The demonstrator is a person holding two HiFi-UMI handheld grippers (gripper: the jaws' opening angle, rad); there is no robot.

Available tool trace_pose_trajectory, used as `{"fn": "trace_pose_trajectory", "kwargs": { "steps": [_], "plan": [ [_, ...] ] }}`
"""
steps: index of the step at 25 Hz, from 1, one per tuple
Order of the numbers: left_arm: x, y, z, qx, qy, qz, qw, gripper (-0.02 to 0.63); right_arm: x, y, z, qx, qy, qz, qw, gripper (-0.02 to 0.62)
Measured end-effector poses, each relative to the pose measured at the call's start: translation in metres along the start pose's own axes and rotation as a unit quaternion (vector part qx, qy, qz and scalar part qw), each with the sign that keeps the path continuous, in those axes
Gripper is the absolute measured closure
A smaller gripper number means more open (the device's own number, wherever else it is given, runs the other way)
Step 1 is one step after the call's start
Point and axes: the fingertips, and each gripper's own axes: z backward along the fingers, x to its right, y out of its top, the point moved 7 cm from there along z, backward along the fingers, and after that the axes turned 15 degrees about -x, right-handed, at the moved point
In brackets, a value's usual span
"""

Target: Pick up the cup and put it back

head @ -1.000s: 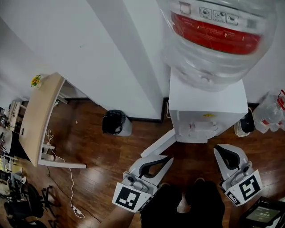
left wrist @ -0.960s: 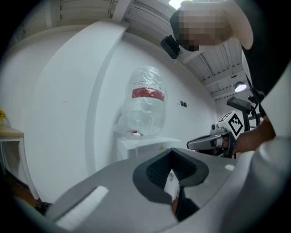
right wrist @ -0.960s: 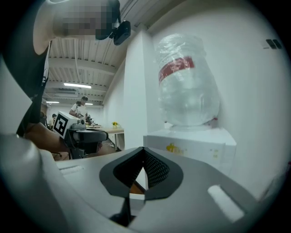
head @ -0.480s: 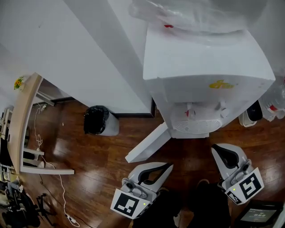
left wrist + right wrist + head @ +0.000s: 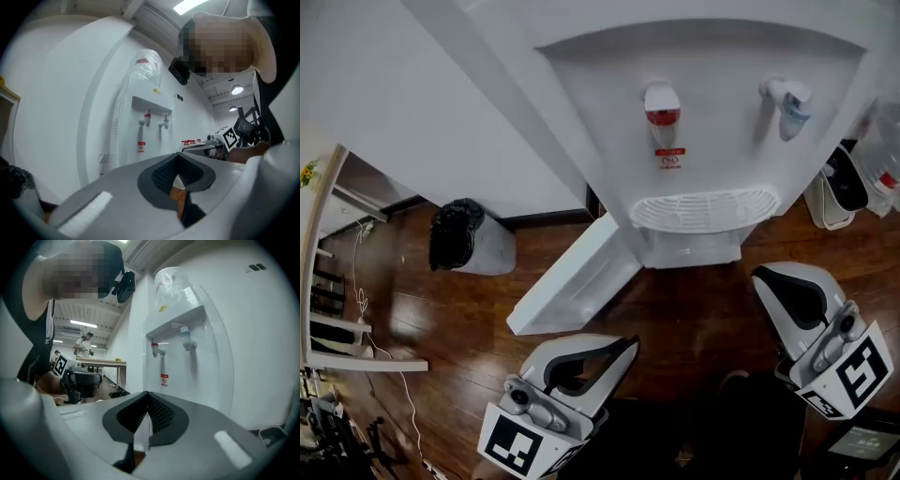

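Bin point(image 5: 464, 239) left of water dispenser point(image 5: 703, 141), both against wall point(image 5: 412, 94)

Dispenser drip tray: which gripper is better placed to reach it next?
Right, probably. In the head view the right gripper sits nearer the drip tray. The left gripper is farther back, beside the open door. Both are shut and empty.

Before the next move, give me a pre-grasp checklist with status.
1. Cup located: not ok, none in any view.
2. Left hand-held gripper open: not ok, shut, empty.
3. Right hand-held gripper open: not ok, shut, empty.
4. Water dispenser ahead: ok.
5. Drip tray in view: ok.
6. White panel clearance by left hand-held gripper: cannot tell.
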Motion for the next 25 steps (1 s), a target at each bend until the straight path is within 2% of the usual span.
{"fn": "trace_pose_trajectory", "kwargs": {
  "steps": [3,6,10,13,17,19,22,25],
  "plan": [
    [-0.002,-0.018,-0.011,0.008,0.002,-0.002,1.0,0.288,0.001,-0.023,-0.003,-0.008,0.003,0.004,1.0,0.594],
    [-0.001,-0.028,-0.016,0.008,0.014,0.011,0.9998,0.288,0.003,-0.037,-0.008,-0.017,0.005,-0.004,1.0,0.594],
    [0.006,-0.028,-0.011,0.036,0.009,0.02,0.9991,0.288,0.007,-0.044,-0.016,-0.013,0.007,-0.006,1.0,0.592],
    [0.008,-0.041,-0.012,0.023,0.024,0.026,0.9991,0.288,0.01,-0.057,-0.021,-0.016,0.008,-0.005,1.0,0.571],
    [0.006,-0.056,-0.008,0.012,0.044,0.007,0.9989,0.288,0.013,-0.067,-0.026,-0.014,0.013,-0.013,1.0,0.546],
    [0.005,-0.064,-0.01,0.013,0.037,0.018,0.9991,0.288,0.017,-0.074,-0.03,-0.017,0.008,-0.016,1.0,0.513],
    [0.003,-0.065,-0.015,0.026,0.025,0.029,0.9989,0.29,0.026,-0.087,-0.039,-0.023,0.002,-0.019,1.0,0.512],
    [0.002,-0.076,-0.018,-0.006,0.039,0.031,0.9987,0.29,0.035,-0.104,-0.05,-0.033,0.001,-0.021,0.999,0.483]
  ]
}}
